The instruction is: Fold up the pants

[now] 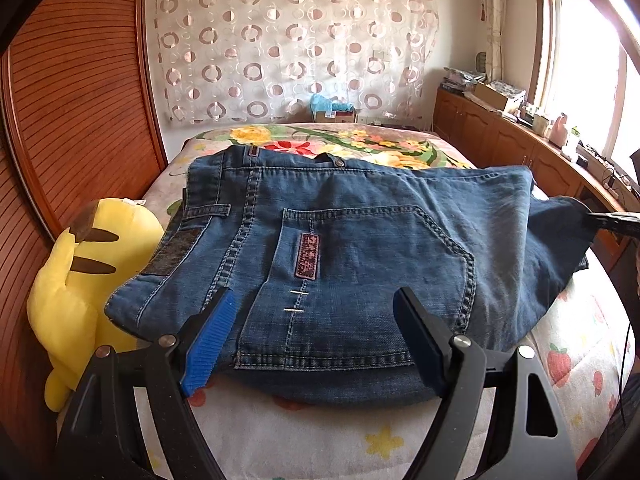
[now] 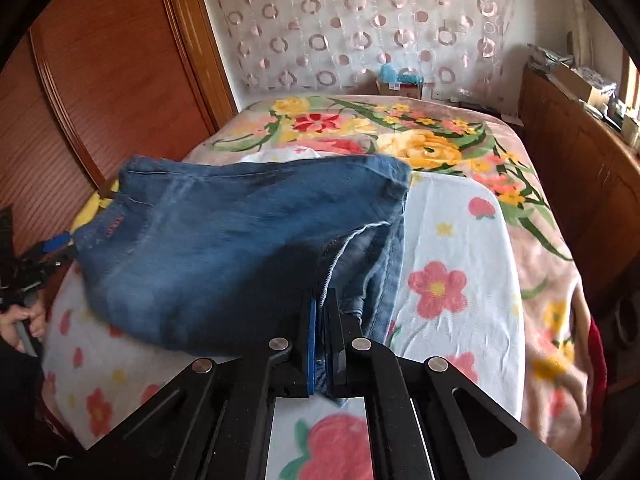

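Blue denim pants lie folded on the bed, back pocket up, waistband to the left. My left gripper is open, its jaws spread just above the near edge of the pants and holding nothing. My right gripper is shut on the pants' fabric at their right end, lifting that edge a little off the bed; it shows as a dark bar in the left wrist view. The left gripper shows at the far left of the right wrist view.
A yellow plush toy lies against the pants' left side by the wooden wardrobe. The bed has a white flowered sheet and a floral blanket. Wooden cabinets run along the right.
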{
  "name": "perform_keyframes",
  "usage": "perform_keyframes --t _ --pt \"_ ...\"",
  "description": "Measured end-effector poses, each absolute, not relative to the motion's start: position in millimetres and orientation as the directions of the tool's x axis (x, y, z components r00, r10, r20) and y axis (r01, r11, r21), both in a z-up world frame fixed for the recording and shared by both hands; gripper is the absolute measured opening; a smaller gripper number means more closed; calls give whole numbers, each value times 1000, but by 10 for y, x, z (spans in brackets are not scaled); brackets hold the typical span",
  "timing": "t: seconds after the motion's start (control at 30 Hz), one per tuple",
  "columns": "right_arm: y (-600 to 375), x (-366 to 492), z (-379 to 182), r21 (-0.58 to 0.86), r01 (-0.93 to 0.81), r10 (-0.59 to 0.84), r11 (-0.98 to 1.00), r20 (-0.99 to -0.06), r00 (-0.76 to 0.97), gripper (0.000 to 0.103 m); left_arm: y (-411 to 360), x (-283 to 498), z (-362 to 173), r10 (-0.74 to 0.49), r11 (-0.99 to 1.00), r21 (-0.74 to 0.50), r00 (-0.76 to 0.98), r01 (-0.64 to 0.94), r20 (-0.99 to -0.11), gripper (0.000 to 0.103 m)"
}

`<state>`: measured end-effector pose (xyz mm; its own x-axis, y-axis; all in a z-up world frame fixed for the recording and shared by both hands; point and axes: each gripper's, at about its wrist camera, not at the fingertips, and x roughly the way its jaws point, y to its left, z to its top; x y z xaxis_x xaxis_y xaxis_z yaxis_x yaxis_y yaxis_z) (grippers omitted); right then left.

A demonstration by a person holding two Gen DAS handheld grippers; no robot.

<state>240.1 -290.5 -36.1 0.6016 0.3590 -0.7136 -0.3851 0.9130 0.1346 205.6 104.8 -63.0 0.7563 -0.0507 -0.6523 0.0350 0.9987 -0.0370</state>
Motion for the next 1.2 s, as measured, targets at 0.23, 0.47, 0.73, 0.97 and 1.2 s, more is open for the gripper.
perform_keyframes --t 0.23,0.47,0.73,0.97,1.2 --pt "-2826 2304 -728 79 -314 259 946 -768 586 13 1127 2060 -665 -38 999 -48 755 8 -654 82" --pt "-2809 2323 -952 63 -246 199 967 -791 579 48 1258 2037 -678 -13 999 -42 757 -20 -654 81" --pt "-2739 2375 -991 70 -240 200 968 -795 572 48 1493 2046 -710 54 995 -26 750 -95 -659 81" --pt "-2693 2173 -945 40 -264 196 964 -777 598 39 1818 2099 -735 119 986 -10 735 -169 -668 82" --pt "-2657 2116 -974 21 -297 208 955 -761 614 30 2164 2251 -921 167 966 -19 681 -257 -713 81"
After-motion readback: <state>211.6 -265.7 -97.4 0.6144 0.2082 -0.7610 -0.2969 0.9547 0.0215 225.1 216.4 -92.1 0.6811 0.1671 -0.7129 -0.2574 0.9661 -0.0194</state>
